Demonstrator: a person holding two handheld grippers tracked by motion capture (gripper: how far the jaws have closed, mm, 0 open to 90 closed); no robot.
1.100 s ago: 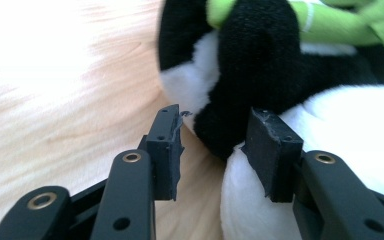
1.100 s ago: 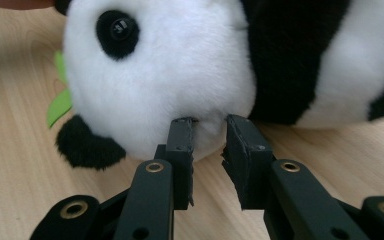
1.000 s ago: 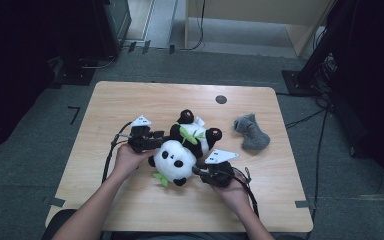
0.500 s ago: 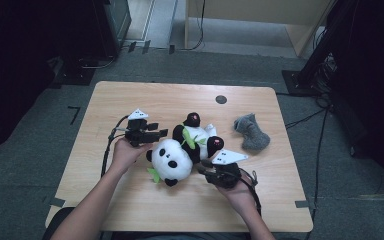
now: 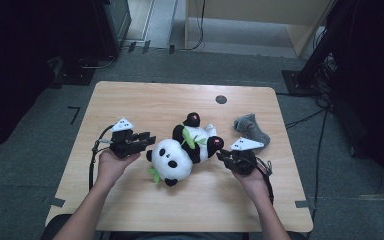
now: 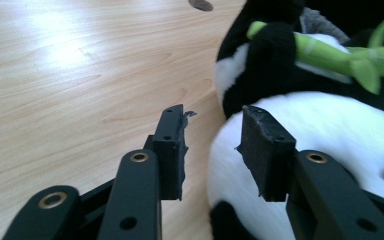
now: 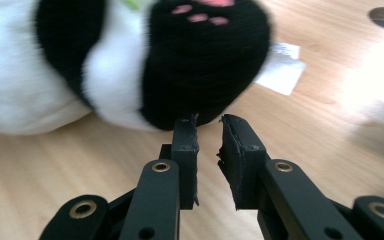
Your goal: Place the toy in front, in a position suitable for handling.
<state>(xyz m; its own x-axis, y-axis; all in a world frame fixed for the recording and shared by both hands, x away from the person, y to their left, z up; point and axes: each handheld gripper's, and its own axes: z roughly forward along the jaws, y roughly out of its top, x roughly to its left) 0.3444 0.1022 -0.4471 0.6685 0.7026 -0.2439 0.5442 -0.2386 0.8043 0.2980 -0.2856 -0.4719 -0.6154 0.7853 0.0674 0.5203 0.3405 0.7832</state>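
Note:
A black and white panda plush [image 5: 185, 150] lies on its back mid-table, with a green bamboo sprig [image 6: 340, 55] on its chest. My left gripper [image 5: 147, 139] is open just left of the panda's head. In the left gripper view its jaws [image 6: 215, 120] stand apart beside the white head [image 6: 340, 145], with nothing between them. My right gripper [image 5: 222, 156] sits at the panda's lower foot. In the right gripper view its jaws [image 7: 209, 122] keep a narrow gap, tips right under the black foot [image 7: 205, 60] with pink pads, holding nothing.
A crumpled grey cloth [image 5: 250, 129] lies right of the panda, close to my right hand. A round dark hole [image 5: 221, 99] sits near the table's far edge. A white label [image 7: 280, 70] pokes out from the plush. Bare wood stretches along the left and front.
The panda has turned a little, its feet shifting right. My left gripper drew back from the head. My right gripper moved up toward the lower foot.

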